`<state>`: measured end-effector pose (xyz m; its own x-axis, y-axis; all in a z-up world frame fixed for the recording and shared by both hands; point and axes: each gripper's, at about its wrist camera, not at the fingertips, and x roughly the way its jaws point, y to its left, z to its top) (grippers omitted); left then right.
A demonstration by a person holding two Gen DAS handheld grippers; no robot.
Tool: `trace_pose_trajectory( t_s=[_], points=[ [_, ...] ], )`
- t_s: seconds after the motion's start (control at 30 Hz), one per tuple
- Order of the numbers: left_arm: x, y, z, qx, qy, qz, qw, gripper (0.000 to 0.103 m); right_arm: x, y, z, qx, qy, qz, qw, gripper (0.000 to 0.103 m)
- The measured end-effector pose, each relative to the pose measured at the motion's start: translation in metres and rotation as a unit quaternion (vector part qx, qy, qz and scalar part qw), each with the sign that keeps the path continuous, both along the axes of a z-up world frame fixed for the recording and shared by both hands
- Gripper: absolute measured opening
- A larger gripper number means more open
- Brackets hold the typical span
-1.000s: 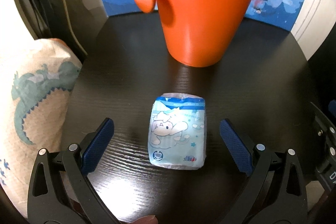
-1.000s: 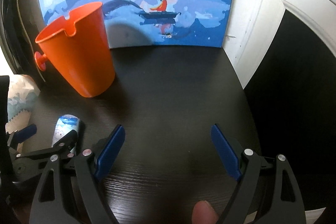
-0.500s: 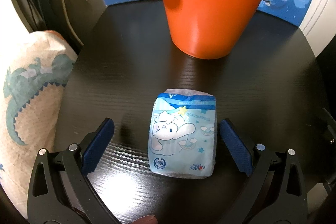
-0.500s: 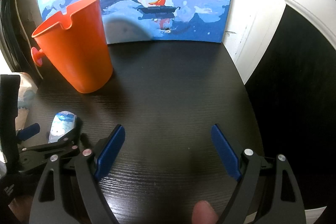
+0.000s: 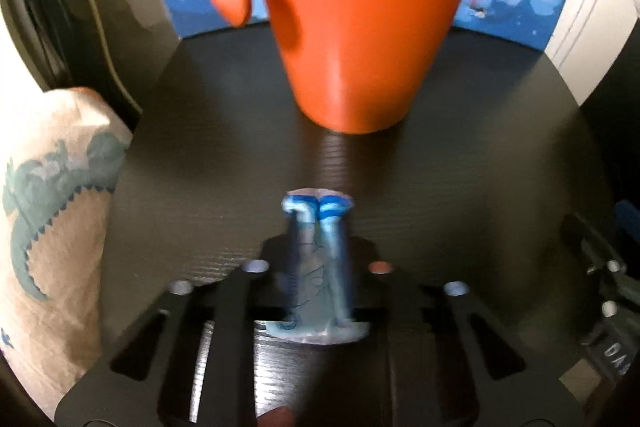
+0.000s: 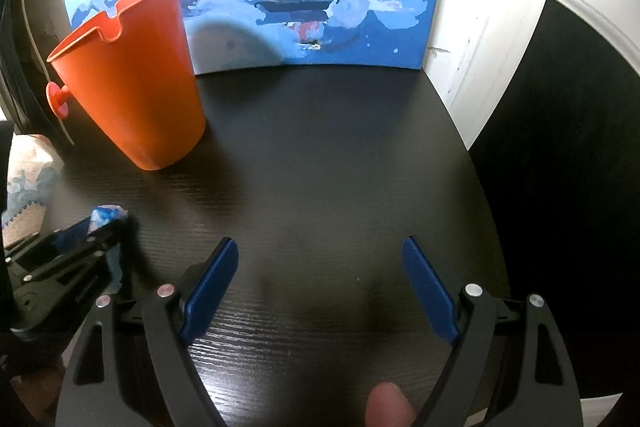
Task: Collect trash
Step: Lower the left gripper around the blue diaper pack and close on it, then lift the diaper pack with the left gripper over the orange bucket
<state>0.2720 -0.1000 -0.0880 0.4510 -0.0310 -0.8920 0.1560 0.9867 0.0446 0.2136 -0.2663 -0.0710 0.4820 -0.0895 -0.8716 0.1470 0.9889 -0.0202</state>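
My left gripper (image 5: 316, 267), low in the centre of the left wrist view, had just closed its jaws on the pale blue snack wrapper (image 5: 318, 223), folding it into a narrow upright crease between the pads. A second earlier that wrapper lay flat on the dark table (image 5: 460, 167) with the blue pads spread wide on either side of it; now the pads were pressed together with the crumpled film pinched between them, its blue-striped top edge poking out ahead of the tips. The picture was smeared with motion, so I could not say for certain whether the wrapper's lower edge had left the tabletop. I judged the pickup made and the drop not yet done: the orange bucket (image 5: 360, 19) stood upright just beyond the wrapper, filling the upper centre of the frame. In the right wrist view, my right gripper (image 6: 320, 287) hovered over bare table at lower centre, jaws spread and empty, as it had been a second before.
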Motion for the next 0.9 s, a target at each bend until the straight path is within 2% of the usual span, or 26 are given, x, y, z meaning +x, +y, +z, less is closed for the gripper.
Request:
trace_pose_trajectory(
  t_s=[0.47, 0.9],
  points=[
    [-0.003, 0.005, 0.002, -0.007, 0.003, 0.008, 0.9999, 0.011, -0.003, 0.001, 0.011, 0.008, -0.008, 0.001, 1.0, 0.084],
    [-0.024, 0.007, 0.034, -0.014, -0.016, 0.005, 0.9998, 0.011, -0.014, 0.004, 0.036, 0.012, -0.026, 0.015, 0.999, 0.084]
  ],
)
